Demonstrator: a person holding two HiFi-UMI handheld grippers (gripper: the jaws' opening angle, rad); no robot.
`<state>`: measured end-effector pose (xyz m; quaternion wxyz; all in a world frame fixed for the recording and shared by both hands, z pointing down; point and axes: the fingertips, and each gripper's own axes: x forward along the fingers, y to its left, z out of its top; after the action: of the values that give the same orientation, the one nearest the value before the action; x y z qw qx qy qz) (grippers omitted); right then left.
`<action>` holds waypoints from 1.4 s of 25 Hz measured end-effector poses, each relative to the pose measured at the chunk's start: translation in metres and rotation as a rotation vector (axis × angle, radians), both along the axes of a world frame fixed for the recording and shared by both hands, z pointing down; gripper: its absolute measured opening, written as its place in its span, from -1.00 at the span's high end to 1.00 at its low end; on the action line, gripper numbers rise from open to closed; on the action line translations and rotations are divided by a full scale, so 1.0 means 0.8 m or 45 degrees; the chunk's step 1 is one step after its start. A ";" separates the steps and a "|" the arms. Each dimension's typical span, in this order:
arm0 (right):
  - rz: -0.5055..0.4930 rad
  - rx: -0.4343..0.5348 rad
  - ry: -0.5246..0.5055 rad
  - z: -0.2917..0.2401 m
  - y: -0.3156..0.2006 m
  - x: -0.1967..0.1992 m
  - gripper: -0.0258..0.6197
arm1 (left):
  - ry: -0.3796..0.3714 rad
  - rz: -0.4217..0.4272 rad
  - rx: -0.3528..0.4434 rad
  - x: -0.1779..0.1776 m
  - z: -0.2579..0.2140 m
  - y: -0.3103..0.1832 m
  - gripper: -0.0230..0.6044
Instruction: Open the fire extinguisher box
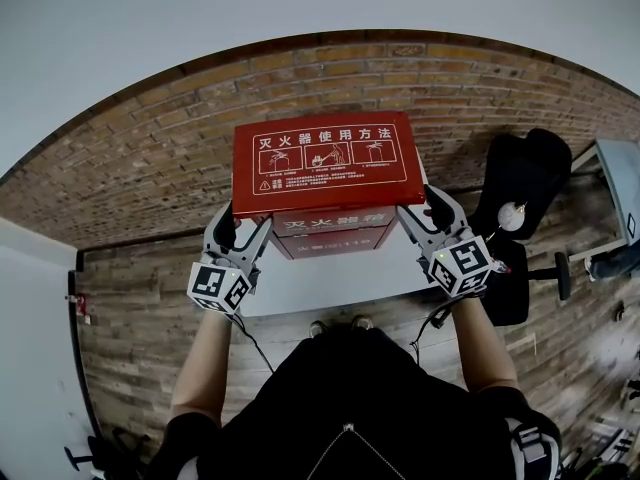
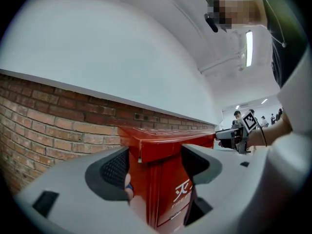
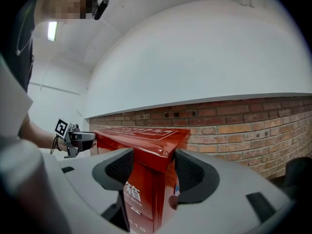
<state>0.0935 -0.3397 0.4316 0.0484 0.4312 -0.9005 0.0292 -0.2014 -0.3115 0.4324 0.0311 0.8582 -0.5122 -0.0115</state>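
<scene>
The red box [image 1: 328, 183] is sitting at twelve o'clock on the white table [image 1: 330, 286], backing onto the brick wall [image 1: 150, 168]. The left gripper [image 1: 241, 231] at its nine o'clock and the right gripper [image 1: 424, 212] at three are gaping wide, straddling its corners without pinching.

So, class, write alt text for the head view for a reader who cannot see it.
A red fire extinguisher box stands on a white surface against a brick wall. The left tool and right tool bracket its front corners, jaws open.
</scene>
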 end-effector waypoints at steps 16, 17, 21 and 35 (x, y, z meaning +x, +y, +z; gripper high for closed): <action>-0.100 0.228 -0.110 -0.182 -0.074 -0.004 0.08 | 0.031 0.010 0.189 -0.011 -0.164 -0.063 -0.27; -0.088 0.243 -0.113 -0.191 -0.089 -0.006 0.08 | 0.022 0.004 0.197 -0.012 -0.172 -0.077 -0.27; -0.035 0.252 -0.161 -0.211 -0.158 -0.011 0.08 | 0.009 -0.027 0.197 -0.014 -0.194 -0.136 -0.27; 0.020 0.188 -0.147 -0.177 -0.264 -0.033 0.08 | -0.116 -0.001 0.156 0.023 -0.176 -0.216 -0.25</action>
<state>0.0672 -0.5509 0.2903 -0.0355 0.4384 -0.8980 -0.0120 -0.1833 -0.4846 0.2920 -0.0450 0.8580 -0.5116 -0.0037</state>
